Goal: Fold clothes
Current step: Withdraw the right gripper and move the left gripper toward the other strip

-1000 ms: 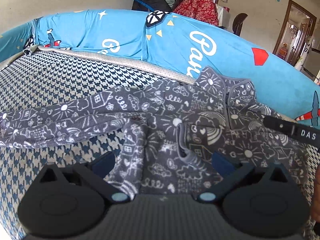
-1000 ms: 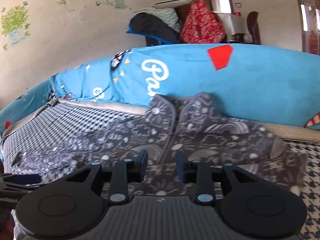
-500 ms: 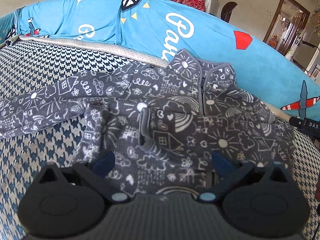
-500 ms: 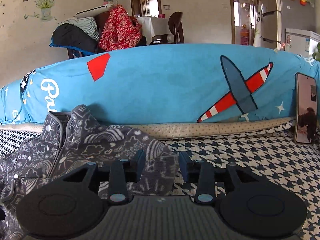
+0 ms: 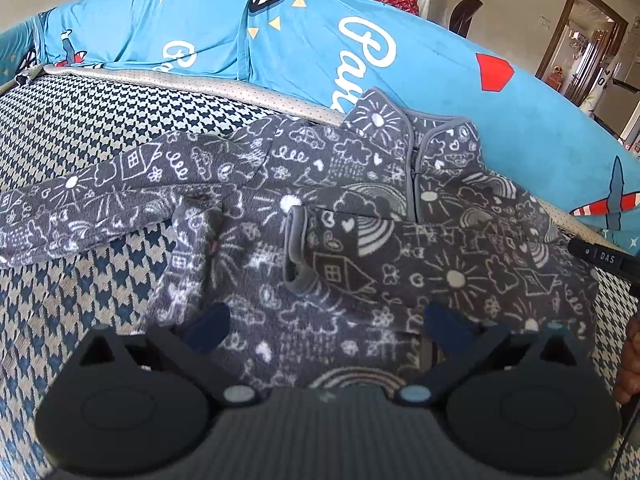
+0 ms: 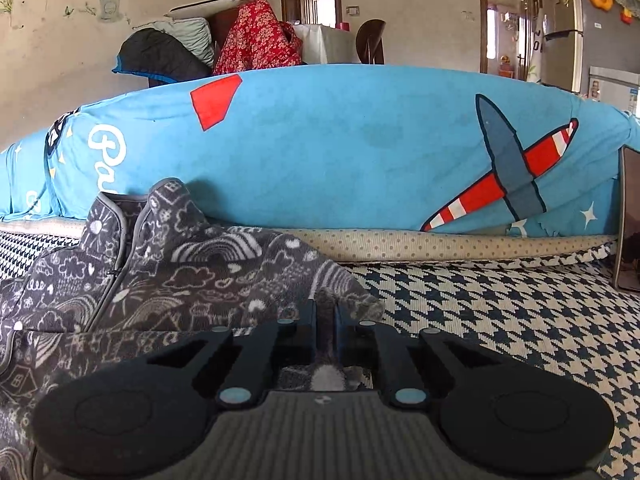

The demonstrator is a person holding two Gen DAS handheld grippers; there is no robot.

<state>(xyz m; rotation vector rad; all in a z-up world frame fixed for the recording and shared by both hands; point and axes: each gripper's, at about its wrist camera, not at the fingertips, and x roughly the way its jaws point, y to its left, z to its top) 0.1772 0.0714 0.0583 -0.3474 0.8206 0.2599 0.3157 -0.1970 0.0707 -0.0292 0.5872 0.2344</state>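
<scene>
Grey fleece jacket (image 5: 360, 216) spread flat on houndstooth sofa seat (image 5: 80, 128), collar propped against blue backrest cover (image 5: 304, 52) at 12 o'clock. Long axis of garment laid 9-to-3 across left wrist view: one sleeve (image 5: 100, 196) stretched out toward 9 o'clock, other sleeve folded across chest with cuff (image 5: 294, 248) near centre. Zip running from collar toward 6 o'clock.

Left tongs (image 5: 324, 324) spread wide, hovering over lower hem, nothing pinched; blue fingertips (image 5: 208, 326) straddling hem at 6 o'clock of garment. Right tongs (image 6: 325, 320) drawn narrow and clamped on a tuft of fleece at jacket's outer edge, grey pile visible between the black fingers (image 6: 308, 320). In right wrist view, bulk of jacket (image 6: 168, 272) lying from 9 to 11 o'clock of tongs, bare seat (image 6: 500, 320) from 1 to 3 o'clock.

Judged: right hand nearer the shoulder edge and already gripping; fold likely to carry that edge toward 9 o'clock, across the zip line. Left tongs free to pin or take the hem.

Material: soft, thick, napped fleece, white doodle print of suns, houses, rainbows; limp, prone to bunching. Seat fabric woven, coarse, likely grippy. Dotted beige piping (image 6: 440, 244) along seat's back edge. Dark upright slab (image 6: 630, 220) at 3 o'clock leaning on backrest, identity unclear.
</scene>
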